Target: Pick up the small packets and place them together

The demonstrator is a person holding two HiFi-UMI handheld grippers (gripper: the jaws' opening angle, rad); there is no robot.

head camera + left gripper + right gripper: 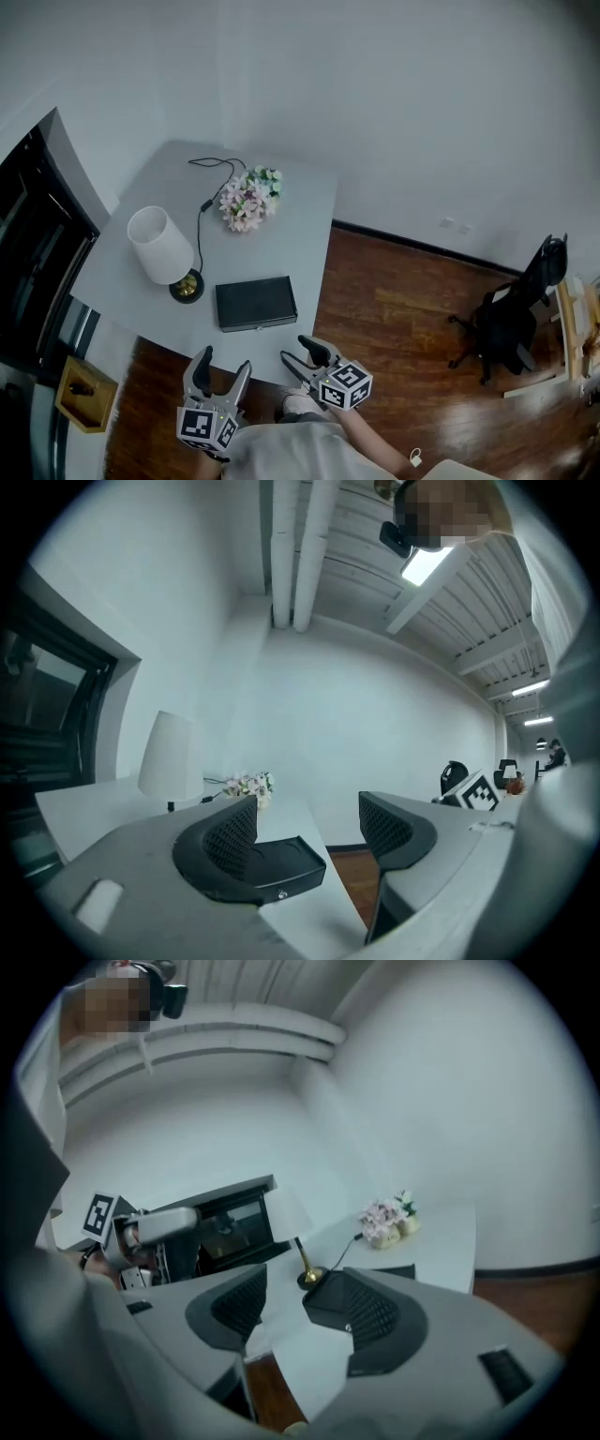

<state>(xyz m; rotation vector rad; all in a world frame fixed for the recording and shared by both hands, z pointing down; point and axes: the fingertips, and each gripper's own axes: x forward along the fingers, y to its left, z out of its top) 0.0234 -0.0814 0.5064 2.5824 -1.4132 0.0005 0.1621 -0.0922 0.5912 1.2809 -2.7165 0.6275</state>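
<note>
No small packets show in any view. A shut black box (256, 302) lies near the front edge of the pale grey table (300, 234); in the left gripper view the black box (281, 860) shows just beyond the jaws. My left gripper (224, 363) hangs below the table's front edge. In its own view the left gripper (309, 822) is open with nothing between the jaws. My right gripper (295, 349) hovers at the table's front corner. It is open and empty in its own view too (286, 1302), where one jaw partly hides the box (322, 1297).
A white-shaded lamp (161, 246) with a brass base stands left of the box. A small pot of flowers (250, 198) and a black cable (201, 197) sit further back. A yellow wooden box (82, 394) lies on the floor at left; a black office chair (511, 319) stands at right.
</note>
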